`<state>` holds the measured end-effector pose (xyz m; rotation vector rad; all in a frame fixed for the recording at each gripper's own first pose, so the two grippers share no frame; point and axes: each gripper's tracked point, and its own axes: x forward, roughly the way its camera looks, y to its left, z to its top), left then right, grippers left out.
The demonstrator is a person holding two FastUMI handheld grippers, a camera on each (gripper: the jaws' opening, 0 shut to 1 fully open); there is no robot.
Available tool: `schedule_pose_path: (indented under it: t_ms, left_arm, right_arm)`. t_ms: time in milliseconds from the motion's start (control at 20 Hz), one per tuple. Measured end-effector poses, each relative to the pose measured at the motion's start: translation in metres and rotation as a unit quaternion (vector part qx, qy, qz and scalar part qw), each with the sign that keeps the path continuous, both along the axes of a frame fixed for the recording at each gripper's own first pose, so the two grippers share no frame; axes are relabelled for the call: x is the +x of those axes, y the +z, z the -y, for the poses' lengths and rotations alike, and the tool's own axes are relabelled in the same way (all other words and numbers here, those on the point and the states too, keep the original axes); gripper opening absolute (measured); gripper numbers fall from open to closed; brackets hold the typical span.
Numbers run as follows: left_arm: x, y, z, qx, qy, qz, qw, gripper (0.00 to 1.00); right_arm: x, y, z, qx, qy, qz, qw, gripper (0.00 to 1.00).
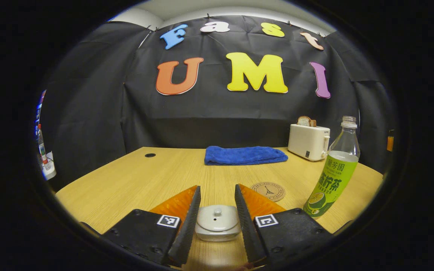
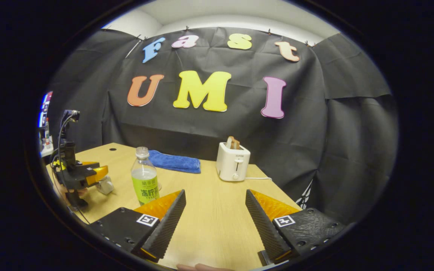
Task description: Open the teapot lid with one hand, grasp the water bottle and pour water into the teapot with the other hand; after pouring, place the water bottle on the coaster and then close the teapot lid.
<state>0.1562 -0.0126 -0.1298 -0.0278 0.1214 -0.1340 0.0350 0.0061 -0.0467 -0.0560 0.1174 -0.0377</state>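
Low centre of the left gripper view, the teapot [image 1: 217, 223] sits between the left gripper's [image 1: 217, 220] spread fingers, untouched — ceramic, likely fragile; take the lid [image 1: 217, 217] by its small knob. Right gripper [image 2: 214, 222] gapes empty — bottle [image 2: 145, 181] stands left.

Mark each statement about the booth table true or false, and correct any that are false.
1. The teapot sits between the open fingers of the left gripper, lid still on. True.
2. The water bottle lies on its side. False: it stands upright.
3. The right gripper is shut on the bottle. False: it is open over bare table.
4. Toast sticks up from the toaster. True.
5. The water bottle stands on the coaster. False: it stands beside it.
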Motion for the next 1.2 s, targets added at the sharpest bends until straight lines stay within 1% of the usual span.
schedule_pose_path:
  t_ms: [50, 150, 200, 250, 500, 550, 600, 650, 700, 850, 950, 1000, 1100, 1200]
  left_arm:
    - [0.002, -0.002, -0.001, -0.001, 0.001, -0.003, 1.000, 0.48]
    - [0.007, -0.007, -0.008, -0.001, 0.012, -0.008, 1.000, 0.43]
    - [0.007, -0.009, -0.009, -0.002, 0.015, -0.008, 1.000, 0.42]
    - [0.009, -0.008, -0.008, -0.001, 0.015, -0.006, 1.000, 0.36]
    - [0.008, -0.008, -0.005, 0.010, 0.024, -0.012, 1.000, 0.26]
    - [0.007, -0.006, -0.003, 0.015, 0.023, -0.013, 1.000, 0.23]
    - [0.008, -0.006, -0.002, 0.017, 0.024, -0.011, 1.000, 0.20]
    - [0.008, -0.005, -0.003, 0.020, 0.029, -0.012, 0.999, 0.09]
    - [0.009, -0.004, -0.002, 0.022, 0.030, -0.011, 0.999, 0.07]
    - [0.007, 0.007, -0.002, 0.023, 0.033, -0.001, 0.999, 0.04]
    - [0.001, 0.022, 0.002, 0.015, 0.023, 0.008, 1.000, 0.04]
    - [-0.004, 0.032, 0.004, 0.014, 0.022, 0.015, 1.000, 0.04]
    - [-0.015, 0.055, 0.004, 0.020, 0.023, 0.033, 0.999, 0.04]
    - [-0.032, 0.074, 0.003, 0.020, 0.022, 0.046, 0.999, 0.04]
  right_arm:
    - [0.001, -0.002, -0.001, 0.001, 0.002, -0.003, 1.000, 0.98]
    - [0.001, -0.004, -0.001, 0.000, 0.003, -0.007, 1.000, 0.98]
    - [0.002, -0.004, 0.000, 0.000, 0.001, -0.007, 1.000, 0.95]
    - [0.003, -0.004, 0.001, 0.001, 0.000, -0.007, 1.000, 0.95]
    - [0.004, -0.005, 0.005, 0.006, -0.005, -0.009, 1.000, 0.95]
    - [0.005, -0.004, 0.003, 0.009, -0.003, -0.006, 1.000, 0.95]
    - [0.005, -0.003, 0.000, 0.012, 0.000, -0.004, 1.000, 0.98]
    - [0.005, -0.005, -0.005, 0.013, 0.006, -0.004, 1.000, 0.98]
    - [0.005, -0.006, -0.012, 0.012, 0.015, -0.005, 1.000, 0.95]
    - [0.007, -0.013, -0.020, 0.014, 0.028, -0.012, 0.999, 0.95]
    - [0.010, -0.020, -0.034, 0.032, 0.052, -0.022, 0.998, 0.94]
    - [0.012, -0.025, -0.041, 0.044, 0.064, -0.028, 0.997, 0.98]
    - [0.015, -0.029, -0.053, 0.059, 0.086, -0.031, 0.994, 0.95]
    - [0.018, -0.032, -0.065, 0.070, 0.103, -0.027, 0.992, 0.95]
